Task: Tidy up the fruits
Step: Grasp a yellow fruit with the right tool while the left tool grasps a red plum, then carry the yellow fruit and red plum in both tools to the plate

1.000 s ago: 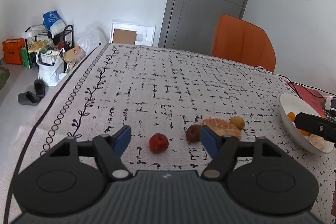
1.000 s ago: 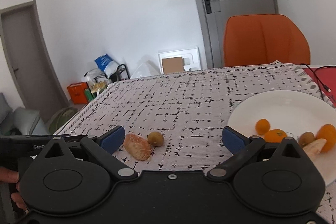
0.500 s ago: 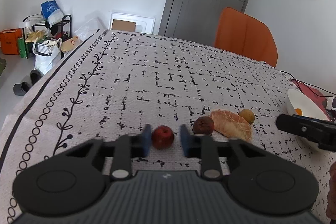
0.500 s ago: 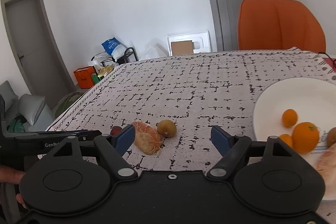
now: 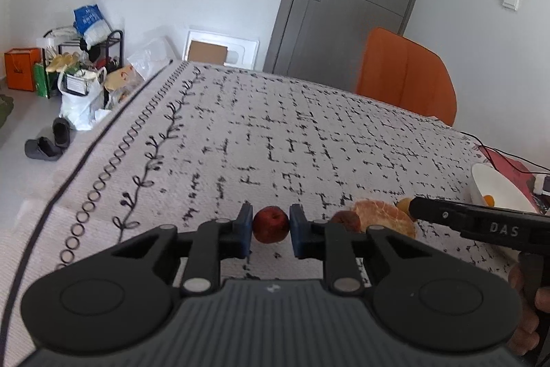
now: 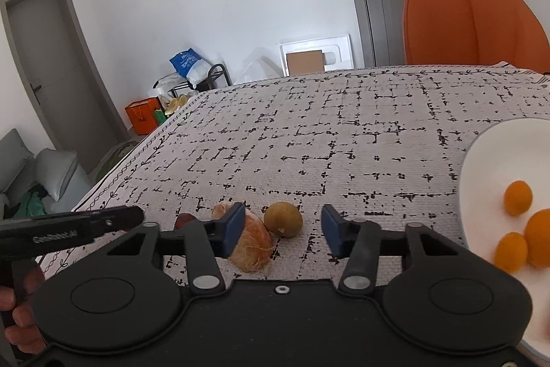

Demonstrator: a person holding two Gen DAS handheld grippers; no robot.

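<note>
My left gripper (image 5: 271, 230) is shut on a small red fruit (image 5: 271, 224), its blue pads pressed against both sides, low over the patterned tablecloth (image 5: 275, 133). To its right lie a dark brown fruit (image 5: 347, 219) and a peeled orange (image 5: 383, 215). My right gripper (image 6: 282, 231) is closing; the peeled orange (image 6: 252, 246) and a yellow-green round fruit (image 6: 283, 218) lie between its jaws, untouched by the right pad (image 6: 330, 231). A white plate (image 6: 481, 167) at the right holds several orange fruits (image 6: 518, 197).
An orange chair (image 5: 407, 74) stands behind the table's far side. A black cable (image 5: 495, 153) and a red item (image 5: 508, 165) lie near the plate. The floor at the left holds a rack, bags and slippers (image 5: 48, 141). A person's hand (image 6: 20, 315) holds the left gripper's handle.
My left gripper has closed on the red fruit. My right gripper has moved left toward the peeled orange and the yellow-green fruit while its jaws narrowed; the plate slid toward the right edge.
</note>
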